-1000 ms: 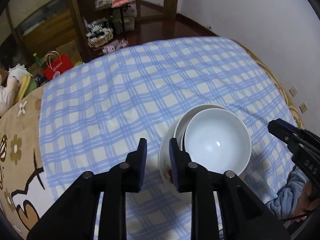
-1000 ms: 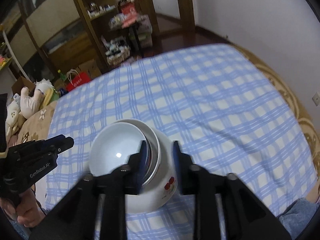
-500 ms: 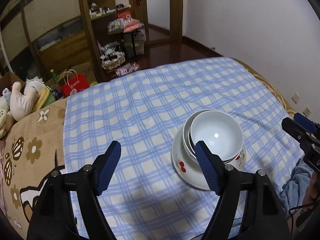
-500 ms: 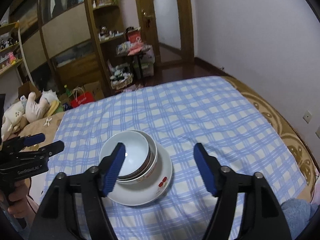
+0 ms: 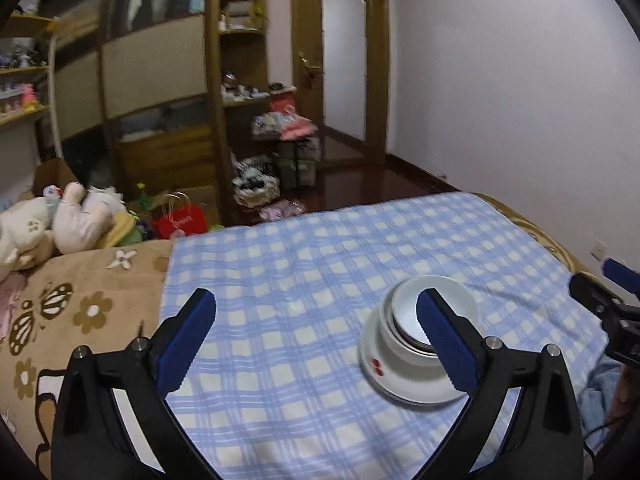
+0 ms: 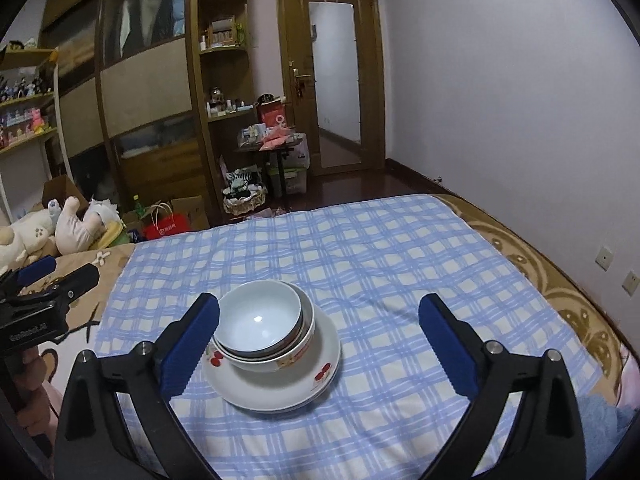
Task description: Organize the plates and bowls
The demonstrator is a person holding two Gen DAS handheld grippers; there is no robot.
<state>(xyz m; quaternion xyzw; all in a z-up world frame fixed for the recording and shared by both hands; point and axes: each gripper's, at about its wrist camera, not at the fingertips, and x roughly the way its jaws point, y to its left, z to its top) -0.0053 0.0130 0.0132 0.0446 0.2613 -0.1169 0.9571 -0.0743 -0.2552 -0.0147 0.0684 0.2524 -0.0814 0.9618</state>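
Right wrist view: right gripper point(image 6: 319, 312) held above the bed, jaws spread wide, nothing between them. Dish stack sits on the checked cloth point(image 6: 400, 264), near its front left part: plate point(image 6: 316, 384) with red cherry prints at bottom, bigger bowl point(image 6: 280, 362) on it, a darker-rimmed bowl nested inside that, small white bowl point(image 6: 260, 314) on top, upright, slightly off-center toward the left. The stack lies nearer the gripper's left finger, whose blue pad point(image 6: 188, 346) overlaps the plate edge in view; contact cannot be told. Left gripper point(image 6: 48, 280) shows at the left edge, apart from the stack, hand below it. Left wrist view, a bit blurred: left gripper point(image 5: 316, 316) also wide open, empty. Same stack sits at right, plate point(image 5: 400, 384) and top bowl point(image 5: 408, 304) partly behind the right blue pad point(image 5: 444, 340). Right gripper point(image 5: 600, 300) pokes in at the far right edge, clear of the dishes. Brown blanket point(image 5: 80, 308) with flower pattern lies left of the cloth, plush toys point(image 5: 60, 220) beyond it, red bag point(image 5: 180, 220) on the floor, wooden shelves point(image 6: 224, 80) and door point(image 6: 336, 80) in back.
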